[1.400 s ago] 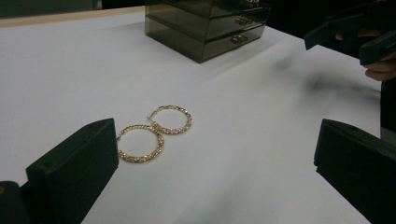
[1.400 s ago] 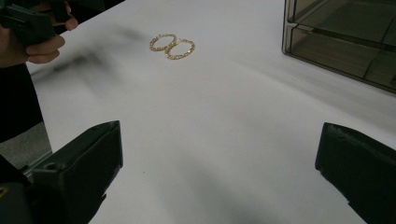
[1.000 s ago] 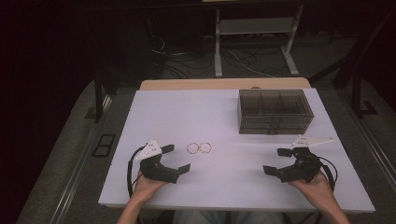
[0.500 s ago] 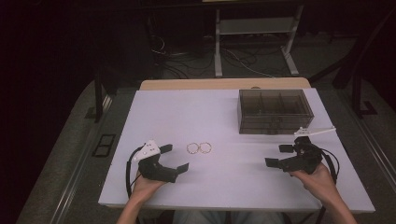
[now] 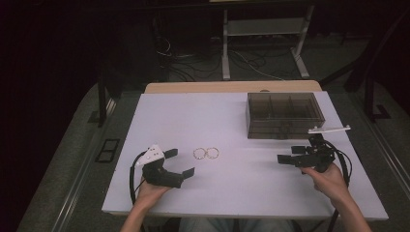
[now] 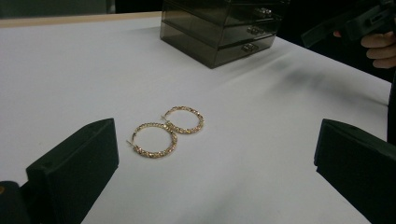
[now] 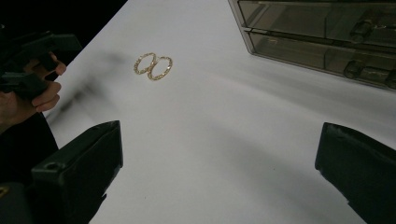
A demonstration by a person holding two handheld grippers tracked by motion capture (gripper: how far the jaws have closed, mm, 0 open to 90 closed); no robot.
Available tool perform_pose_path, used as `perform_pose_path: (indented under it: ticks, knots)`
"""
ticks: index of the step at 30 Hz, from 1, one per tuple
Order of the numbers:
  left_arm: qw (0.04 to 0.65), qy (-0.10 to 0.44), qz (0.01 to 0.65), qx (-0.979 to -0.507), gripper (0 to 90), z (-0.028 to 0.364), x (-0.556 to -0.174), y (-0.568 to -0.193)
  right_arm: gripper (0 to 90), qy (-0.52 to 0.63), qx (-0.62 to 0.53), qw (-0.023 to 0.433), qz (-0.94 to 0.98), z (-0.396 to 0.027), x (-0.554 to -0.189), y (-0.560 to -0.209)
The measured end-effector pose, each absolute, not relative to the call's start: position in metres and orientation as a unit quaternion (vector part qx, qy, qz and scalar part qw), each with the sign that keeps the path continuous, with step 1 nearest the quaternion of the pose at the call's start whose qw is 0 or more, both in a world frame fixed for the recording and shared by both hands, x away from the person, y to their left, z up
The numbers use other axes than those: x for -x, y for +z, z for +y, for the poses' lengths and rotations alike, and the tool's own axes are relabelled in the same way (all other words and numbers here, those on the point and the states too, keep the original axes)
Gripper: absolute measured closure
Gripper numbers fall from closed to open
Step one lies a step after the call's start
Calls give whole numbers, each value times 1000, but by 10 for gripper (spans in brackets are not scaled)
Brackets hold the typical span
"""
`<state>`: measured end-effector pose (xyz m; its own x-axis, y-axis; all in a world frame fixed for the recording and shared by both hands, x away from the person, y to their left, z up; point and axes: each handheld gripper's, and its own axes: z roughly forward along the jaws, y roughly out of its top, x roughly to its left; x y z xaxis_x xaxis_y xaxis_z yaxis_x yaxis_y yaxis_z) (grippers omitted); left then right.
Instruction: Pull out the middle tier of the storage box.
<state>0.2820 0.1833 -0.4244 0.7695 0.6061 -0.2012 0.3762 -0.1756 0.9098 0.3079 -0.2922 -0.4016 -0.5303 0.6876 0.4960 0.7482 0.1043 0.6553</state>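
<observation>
The right gripper (image 5: 290, 158) has lifted off the surface (image 5: 232, 193) and turned toward the two gold hoop earrings (image 5: 206, 153), likely the start of a reach. Its jaws are wide apart, as are the left gripper's (image 5: 181, 162). The earrings lie touching, well left of the smoky drawer box (image 5: 283, 116), whose drawers are closed, contents unclear.

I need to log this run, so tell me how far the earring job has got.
Nothing looks done: both gold hoop earrings lie touching on the white table, and the drawers of the smoky drawer box look shut. In hand: the left gripper is open and aimed at the hoops; the right gripper is open near the box. Left: probably picking up the hoops and stowing them.
</observation>
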Motion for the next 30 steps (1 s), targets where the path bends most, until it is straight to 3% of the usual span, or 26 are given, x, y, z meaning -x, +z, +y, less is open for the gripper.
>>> perform_pose_path:
  ticks: [30]
  knots:
    - [561,104,329,-752,0,187,-283,-424,2,-478,542,63,-688,-302,-336,-420]
